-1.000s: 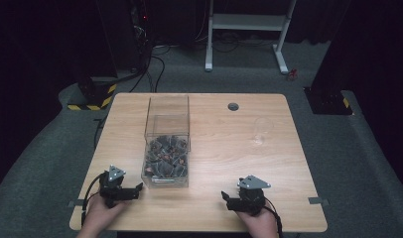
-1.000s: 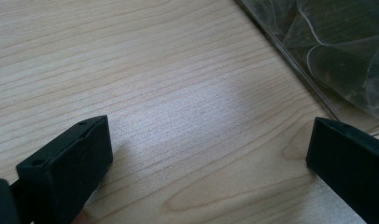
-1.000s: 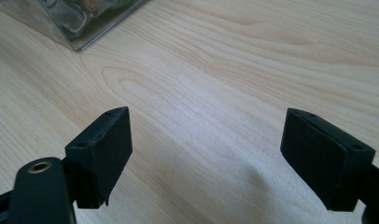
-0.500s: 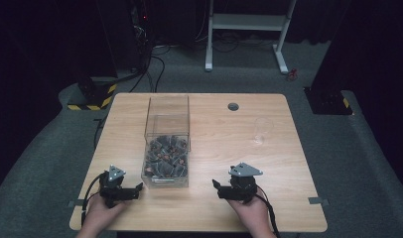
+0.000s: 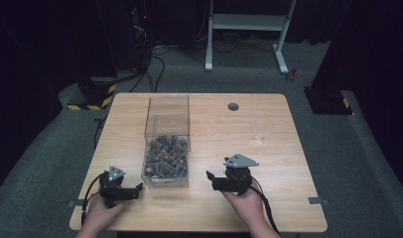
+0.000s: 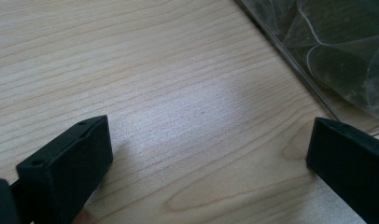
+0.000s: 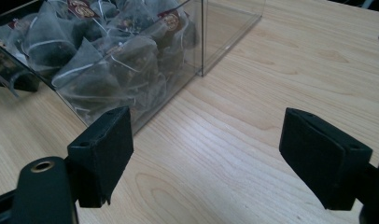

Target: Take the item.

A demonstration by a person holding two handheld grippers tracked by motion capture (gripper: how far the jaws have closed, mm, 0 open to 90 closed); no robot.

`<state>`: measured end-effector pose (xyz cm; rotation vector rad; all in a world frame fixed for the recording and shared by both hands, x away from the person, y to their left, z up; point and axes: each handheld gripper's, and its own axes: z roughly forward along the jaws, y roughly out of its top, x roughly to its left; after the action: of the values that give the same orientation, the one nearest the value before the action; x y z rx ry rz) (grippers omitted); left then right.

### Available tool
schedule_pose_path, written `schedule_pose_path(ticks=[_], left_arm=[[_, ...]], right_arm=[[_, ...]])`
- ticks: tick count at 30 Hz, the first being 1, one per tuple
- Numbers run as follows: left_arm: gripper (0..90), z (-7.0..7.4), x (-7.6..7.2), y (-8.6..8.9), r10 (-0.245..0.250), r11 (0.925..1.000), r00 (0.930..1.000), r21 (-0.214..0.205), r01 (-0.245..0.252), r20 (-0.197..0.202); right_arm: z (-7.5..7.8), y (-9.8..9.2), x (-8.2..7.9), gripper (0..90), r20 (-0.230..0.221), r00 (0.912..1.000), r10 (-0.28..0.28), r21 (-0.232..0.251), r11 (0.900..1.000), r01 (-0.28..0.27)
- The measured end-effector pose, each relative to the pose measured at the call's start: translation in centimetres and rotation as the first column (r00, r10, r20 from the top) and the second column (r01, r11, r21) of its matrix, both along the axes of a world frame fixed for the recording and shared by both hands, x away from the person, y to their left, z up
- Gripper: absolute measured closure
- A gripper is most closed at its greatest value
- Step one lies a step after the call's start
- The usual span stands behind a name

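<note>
A clear plastic box [image 5: 167,144] stands on the wooden table [image 5: 279,148], its near half heaped with pyramid tea bags [image 5: 165,157]. My left gripper [image 5: 136,190] rests low on the table just left of the box's near corner, jaws wide apart with bare wood between them [image 6: 206,140]. My right gripper [image 5: 210,179] hovers above the table to the right of the box, pointing toward it, open and holding nothing [image 7: 206,154]. In the right gripper view the box wall [image 7: 145,70] and the tea bags [image 7: 108,60] lie just ahead on the left.
A clear drinking glass [image 5: 262,130] stands on the table's right half. A round cable hole [image 5: 233,106] sits near the far edge. Beyond the table are a white stand frame [image 5: 249,29] and cables on grey floor.
My right gripper has risen off the table and shifted left and forward, toward the box. The left gripper has stayed put.
</note>
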<state>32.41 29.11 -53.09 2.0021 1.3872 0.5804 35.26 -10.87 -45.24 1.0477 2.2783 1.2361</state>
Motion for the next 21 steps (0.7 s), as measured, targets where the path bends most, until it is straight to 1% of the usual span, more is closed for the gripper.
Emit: schedule_pose_path(ticks=[3, 10, 12, 13, 17, 21], left_arm=[[0.6, 0.0, 0.0, 0.0, 0.000, 1.0000, 1.0000, 0.000, 0.000, 0.000], [0.6, 0.0, 0.0, 0.0, 0.000, 1.0000, 1.0000, 0.000, 0.000, 0.000], [0.6, 0.0, 0.0, 0.0, 0.000, 1.0000, 1.0000, 0.001, 0.000, 0.000], [0.6, 0.0, 0.0, 0.0, 0.000, 1.0000, 1.0000, 0.001, 0.000, 0.000], [0.6, 0.0, 0.0, 0.0, 0.000, 1.0000, 1.0000, 0.000, 0.000, 0.000], [0.6, 0.0, 0.0, 0.0, -0.001, 1.0000, 1.0000, 0.001, 0.001, -0.001]], right_arm=[[0.3, 0.4, 0.2, 17.9, -0.001, 1.0000, 0.007, 0.003, 1.0000, -0.007], [1.2, 1.3, 0.5, 18.4, 0.017, 0.9993, 0.033, 0.004, 0.9995, -0.033], [1.3, 1.5, 0.5, 18.4, 0.015, 0.9993, 0.033, 0.004, 0.9994, -0.033], [1.4, 1.6, 0.6, 18.5, 0.024, 0.9989, 0.041, 0.000, 0.9991, -0.041], [1.9, 2.3, 0.6, 18.5, 0.031, 0.9980, 0.056, 0.001, 0.9985, -0.056], [2.1, 2.7, 0.7, 18.4, 0.031, 0.9977, 0.061, 0.003, 0.9981, -0.061]])
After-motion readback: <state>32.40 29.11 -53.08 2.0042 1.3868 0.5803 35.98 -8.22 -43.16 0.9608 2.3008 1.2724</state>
